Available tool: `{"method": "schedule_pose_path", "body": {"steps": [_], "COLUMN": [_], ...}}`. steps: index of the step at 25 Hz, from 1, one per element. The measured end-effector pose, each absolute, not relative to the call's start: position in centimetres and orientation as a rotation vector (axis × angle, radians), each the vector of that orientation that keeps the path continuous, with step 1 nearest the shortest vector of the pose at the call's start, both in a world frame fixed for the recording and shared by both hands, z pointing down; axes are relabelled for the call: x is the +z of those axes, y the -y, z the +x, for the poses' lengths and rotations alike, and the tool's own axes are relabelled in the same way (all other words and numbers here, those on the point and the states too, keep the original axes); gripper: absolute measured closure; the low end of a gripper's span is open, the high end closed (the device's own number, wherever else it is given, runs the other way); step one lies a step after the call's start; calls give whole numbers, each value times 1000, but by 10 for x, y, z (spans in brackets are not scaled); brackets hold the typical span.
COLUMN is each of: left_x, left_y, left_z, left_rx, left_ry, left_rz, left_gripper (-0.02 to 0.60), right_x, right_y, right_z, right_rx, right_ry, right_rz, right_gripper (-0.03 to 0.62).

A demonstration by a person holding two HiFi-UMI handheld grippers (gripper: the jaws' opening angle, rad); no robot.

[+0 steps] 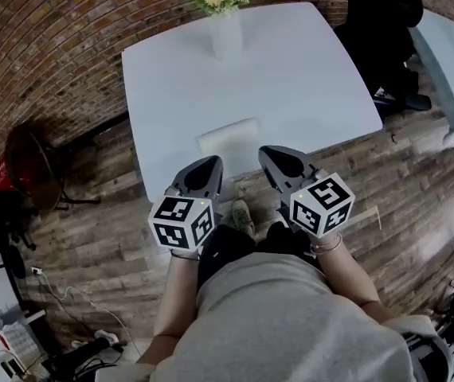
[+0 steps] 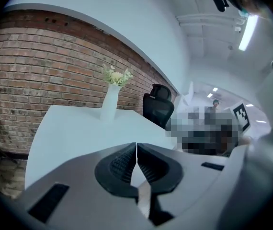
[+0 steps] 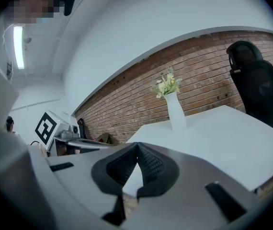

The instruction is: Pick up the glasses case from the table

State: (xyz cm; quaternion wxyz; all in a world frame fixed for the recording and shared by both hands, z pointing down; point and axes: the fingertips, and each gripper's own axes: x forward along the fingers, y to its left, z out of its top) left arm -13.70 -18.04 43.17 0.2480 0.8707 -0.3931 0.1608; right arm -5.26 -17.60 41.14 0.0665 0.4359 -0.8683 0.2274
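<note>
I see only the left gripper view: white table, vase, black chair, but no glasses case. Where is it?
Observer: In the head view the white glasses case lies at the near edge of the table, far from the vase.
Operator: Is the right gripper holding something?
Observer: No. The right gripper is shut, nothing between its jaws.
Operator: Which gripper is nearer?
Observer: About equal; the case lies ahead, between the left gripper and the right one.
</note>
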Motion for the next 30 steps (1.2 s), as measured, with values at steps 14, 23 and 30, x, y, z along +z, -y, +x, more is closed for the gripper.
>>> {"method": "schedule_pose_path", "body": {"steps": [14,23,30], "left_x": [458,482,511], "left_y": [191,205,223], "left_z": [-141,-137,-131], "left_rx": [489,575,809], "left_ry": [953,937,899], "left_rz": [2395,2412,2510], "left_gripper": [571,571,400], "right_x": [447,474,489], "right_y": [187,201,216], "right_z": [-48,-46,-39], "right_rx": [808,881,950], "right_ry": [2505,2480,2485], "right_rz": [1350,1264,1258], "right_gripper": [595,595,595]}}
